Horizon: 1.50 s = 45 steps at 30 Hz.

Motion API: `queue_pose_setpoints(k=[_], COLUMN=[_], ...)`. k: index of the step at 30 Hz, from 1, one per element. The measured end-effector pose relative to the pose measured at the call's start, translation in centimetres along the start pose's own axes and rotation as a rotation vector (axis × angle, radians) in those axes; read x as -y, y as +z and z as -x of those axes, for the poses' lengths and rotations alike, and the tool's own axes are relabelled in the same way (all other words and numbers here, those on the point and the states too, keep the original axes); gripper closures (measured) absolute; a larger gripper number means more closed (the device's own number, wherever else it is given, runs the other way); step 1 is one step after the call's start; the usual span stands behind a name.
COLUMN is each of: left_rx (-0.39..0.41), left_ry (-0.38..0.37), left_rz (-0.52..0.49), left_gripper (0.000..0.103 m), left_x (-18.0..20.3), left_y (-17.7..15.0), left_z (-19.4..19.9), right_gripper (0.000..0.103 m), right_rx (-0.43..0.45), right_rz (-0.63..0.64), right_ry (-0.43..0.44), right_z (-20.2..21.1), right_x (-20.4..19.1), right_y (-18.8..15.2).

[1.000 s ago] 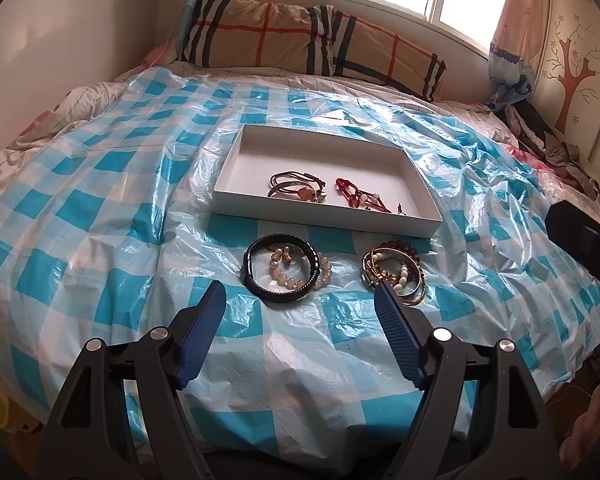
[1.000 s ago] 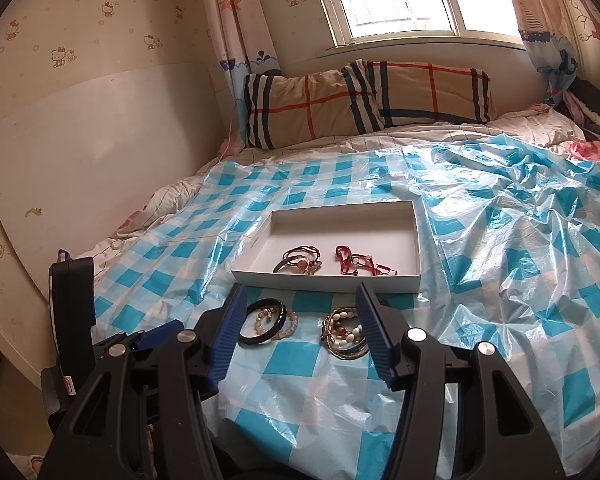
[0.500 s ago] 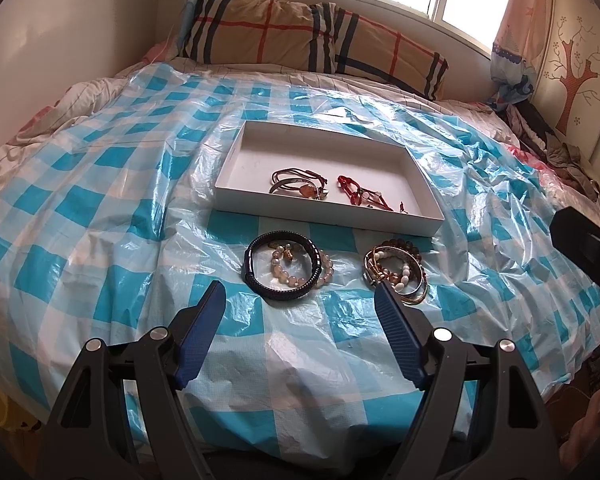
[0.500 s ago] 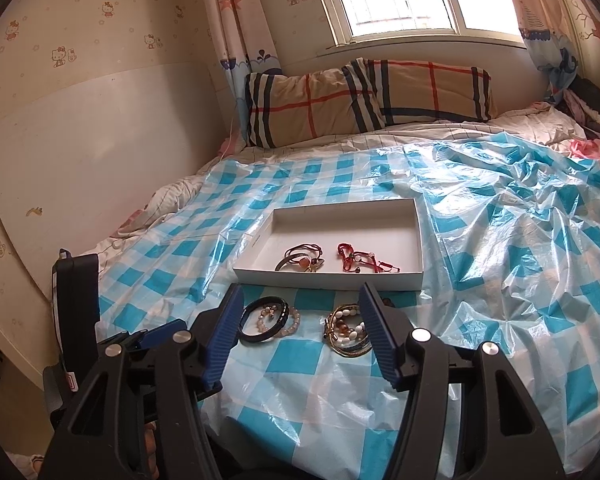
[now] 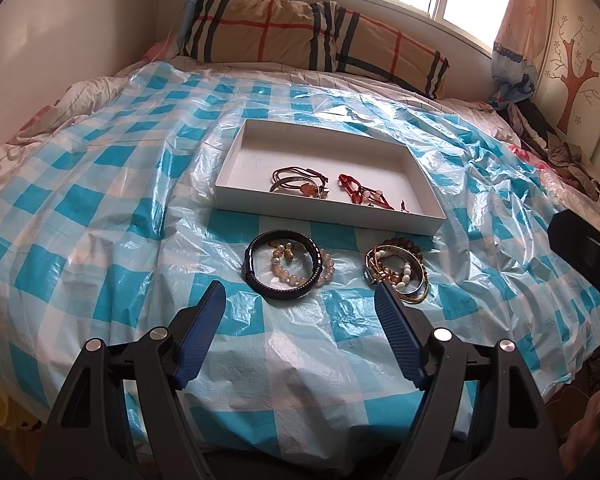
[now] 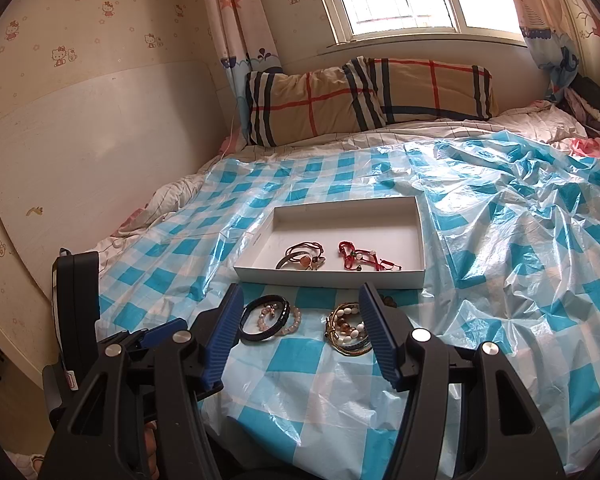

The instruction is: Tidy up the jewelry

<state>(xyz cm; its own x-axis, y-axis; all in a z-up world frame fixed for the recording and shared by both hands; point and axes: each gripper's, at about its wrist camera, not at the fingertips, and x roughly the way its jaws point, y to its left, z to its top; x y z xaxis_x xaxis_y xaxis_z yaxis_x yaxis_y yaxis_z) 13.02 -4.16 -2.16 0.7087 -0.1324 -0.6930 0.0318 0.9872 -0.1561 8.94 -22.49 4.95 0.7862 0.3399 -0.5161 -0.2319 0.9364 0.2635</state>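
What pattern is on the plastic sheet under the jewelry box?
The plastic sheet has a blue-and-white check; the left wrist view shows it best.

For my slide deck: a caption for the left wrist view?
Open left gripper above two bracelet piles before a white tray.

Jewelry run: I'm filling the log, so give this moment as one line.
left gripper open, empty | right gripper open, empty | tray: two cord bracelets | two bracelet piles on sheet
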Motion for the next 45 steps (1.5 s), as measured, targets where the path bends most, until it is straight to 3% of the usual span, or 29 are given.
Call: queue_pose_setpoints(k=[32,45], left_rx=[-0.044,-0.073], left_ry=[-0.024,0.042], left_rz=[0.004,-0.036], left_gripper=[0.027,0.024], left_x=[-0.7,-3.6], left_y=[-0.6,0.3], left_z=[0.5,0.8], right_gripper=[0.045,0.045], right_rx=[0.021,0.017], right_rz=[0.001,-0.015], right_ry=[-0.007,-0.006], right_z=[1.2,1.3], right_x=[0.2,1.3], right_y=[-0.1,-0.5])
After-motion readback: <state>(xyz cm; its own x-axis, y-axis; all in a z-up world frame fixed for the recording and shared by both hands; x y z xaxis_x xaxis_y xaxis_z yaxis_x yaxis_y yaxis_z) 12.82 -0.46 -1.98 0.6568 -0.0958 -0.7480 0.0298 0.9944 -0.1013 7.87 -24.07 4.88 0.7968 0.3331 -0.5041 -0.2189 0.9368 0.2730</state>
